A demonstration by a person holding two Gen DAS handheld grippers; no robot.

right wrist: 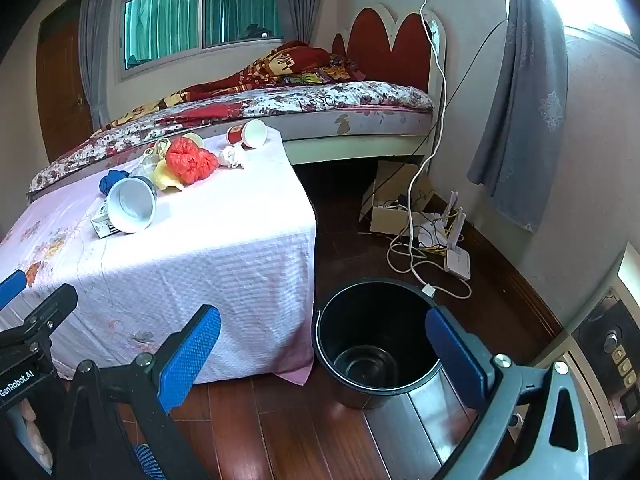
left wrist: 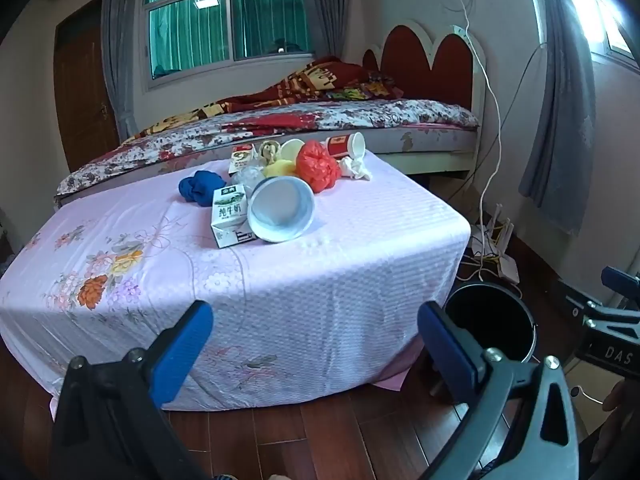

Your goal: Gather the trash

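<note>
Bedroom scene, 2 wrist views. The left gripper (left wrist: 314,336) is hovering over the near edge of the bench (left wrist: 360,248), its 2 blue fingers (left wrist: 182,354) standing wide apart with nothing between them. The right gripper (right wrist: 320,354) is likewise standing wide and empty, its fingers (right wrist: 190,356) framing the black bin (right wrist: 376,340), which is sitting upright on the wooden floor (right wrist: 304,432) just beside the bench's right-hand corner. The trash is lying clustered on the pink cloth toward the far side of the bench: a white bowl (left wrist: 281,209) tipped on its side, touching a milk carton (left wrist: 229,216); behind them a blue bag (left wrist: 201,187), a red bag (left wrist: 318,165), a crumpled tissue (left wrist: 356,168) and a red paper cup (left wrist: 347,145) lying on its side. A bed (left wrist: 360,120) is standing behind the bench.
</note>
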